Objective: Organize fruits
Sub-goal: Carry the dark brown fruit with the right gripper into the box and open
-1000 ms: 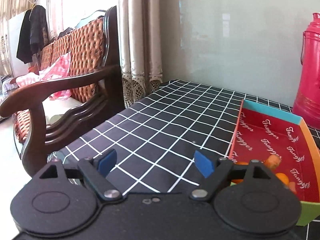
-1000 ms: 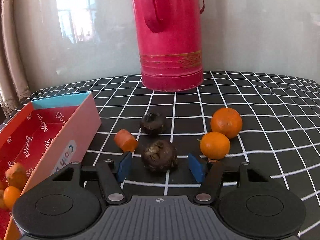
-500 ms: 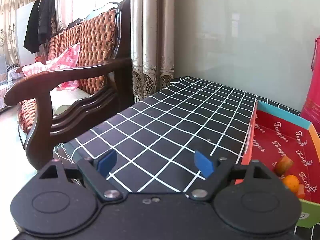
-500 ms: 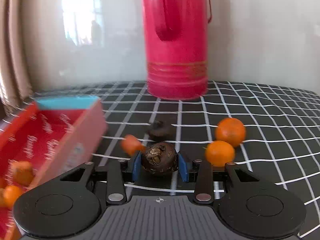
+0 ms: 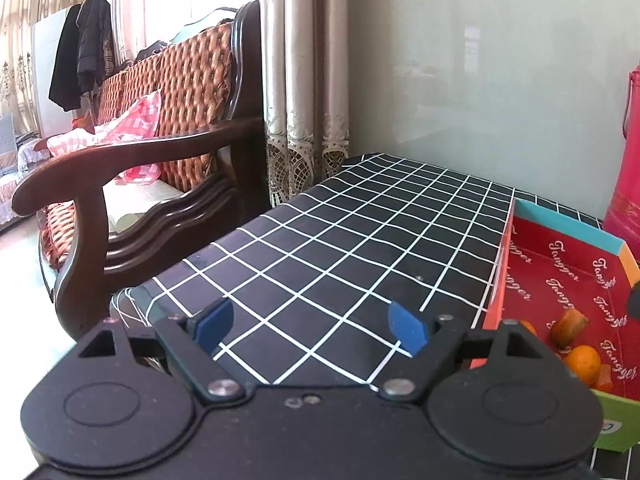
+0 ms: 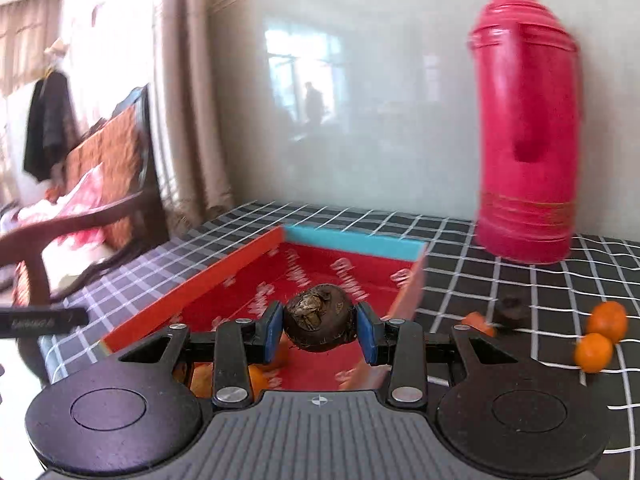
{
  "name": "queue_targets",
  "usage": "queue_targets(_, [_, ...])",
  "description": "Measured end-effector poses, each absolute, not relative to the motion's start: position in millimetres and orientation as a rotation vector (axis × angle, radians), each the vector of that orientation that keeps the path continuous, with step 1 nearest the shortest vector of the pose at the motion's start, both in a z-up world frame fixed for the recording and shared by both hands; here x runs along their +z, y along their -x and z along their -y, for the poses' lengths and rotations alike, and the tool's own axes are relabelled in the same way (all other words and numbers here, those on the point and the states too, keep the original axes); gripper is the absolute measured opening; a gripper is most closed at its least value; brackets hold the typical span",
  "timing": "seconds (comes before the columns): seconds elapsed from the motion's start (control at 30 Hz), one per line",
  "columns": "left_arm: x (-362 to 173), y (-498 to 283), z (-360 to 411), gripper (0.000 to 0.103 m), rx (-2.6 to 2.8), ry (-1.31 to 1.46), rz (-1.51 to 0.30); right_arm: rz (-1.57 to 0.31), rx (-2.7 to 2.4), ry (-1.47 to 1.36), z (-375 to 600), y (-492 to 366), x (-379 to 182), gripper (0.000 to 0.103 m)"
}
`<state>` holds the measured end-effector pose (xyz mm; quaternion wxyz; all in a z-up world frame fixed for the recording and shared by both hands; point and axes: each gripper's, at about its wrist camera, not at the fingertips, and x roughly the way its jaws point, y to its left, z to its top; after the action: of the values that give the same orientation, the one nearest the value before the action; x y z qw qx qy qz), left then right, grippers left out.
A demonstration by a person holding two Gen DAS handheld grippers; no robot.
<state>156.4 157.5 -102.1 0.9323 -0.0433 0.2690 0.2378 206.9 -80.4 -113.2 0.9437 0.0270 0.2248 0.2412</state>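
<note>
Currently the right gripper [image 6: 320, 330] is clamped on a dark brown round fruit [image 6: 320, 317], one blue pad pressed against each side, holding it in the air above the open red box [image 6: 240, 270]. Several orange fruits [image 6: 256, 374] lie in the near end of that box, partly hidden behind the gripper. Out on the black checked tablecloth [image 6: 520, 284], to the right of the box, two more orange fruits [image 6: 600, 338], another dark fruit [image 6: 511, 307] and a small orange piece [image 6: 478, 323] wait to be sorted. A tall red flask [image 6: 526, 128] stands behind them.

The left gripper [image 5: 310, 324] hovers over bare cloth just left of the box, its tongs apart and holding nothing.

The main risk appears to be the drop: the fruit is round and gripped only at two small spots, so it could slip out early. Released from this height, it might bounce or roll, strike the fruits already inside, or hop the low box wall. The right view is blurred, suggesting fast motion, which could carry it past the box.
</note>
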Motion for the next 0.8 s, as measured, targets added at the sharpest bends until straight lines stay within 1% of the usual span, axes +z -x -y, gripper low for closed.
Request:
queue_targets(0.17, [-102.1, -156.4, -157.2, 0.078, 0.486, 0.088, -0.551, -0.465, 0.499, -0.004, 69.6, -198.8, -117.0, 0.040])
queue_targets(0.27, [-101.8, -156.1, -157.3, 0.078, 0.481, 0.089, -0.552, -0.452, 0.494, -0.023, 72.8, -197.7, -114.3, 0.041])
queue_targets(0.3, [-101.7, -156.4, -156.2, 0.078, 0.481, 0.088, -0.552, -0.448, 0.489, -0.033, 75.4, -197.2, -113.0, 0.044])
queue_targets(0.37, [-101.3, -156.9, -153.7, 0.078, 0.473, 0.083, -0.553, -0.438, 0.460, -0.052, 81.1, -197.5, -110.5, 0.052])
queue_targets(0.4, [-101.2, -157.6, -150.9, 0.078, 0.469, 0.081, -0.552, -0.435, 0.443, -0.061, 84.1, -198.2, -108.8, 0.058])
queue_targets(0.43, [-100.8, -157.8, -148.6, 0.078, 0.463, 0.076, -0.550, -0.432, 0.424, -0.070, 88.2, -198.6, -107.8, 0.061])
queue_targets(0.57, [-99.3, -158.4, -133.3, 0.078, 0.432, 0.049, -0.528, -0.450, 0.325, -0.098, 105.6, -204.2, -106.3, 0.063])
queue_targets(0.67, [-99.0, -159.5, -116.8, 0.079, 0.402, 0.020, -0.511, -0.469, 0.218, -0.091, 118.0, -207.4, -109.5, 0.069])
queue_targets(0.73, [-99.8, -159.8, -104.5, 0.080, 0.398, -0.006, -0.494, -0.476, 0.152, -0.080, 126.0, -207.2, -111.4, 0.076])
queue_targets(0.8, [-98.7, -161.7, -95.0, 0.082, 0.362, -0.014, -0.484, -0.481, 0.092, -0.073, 137.5, -207.6, -113.0, 0.078])
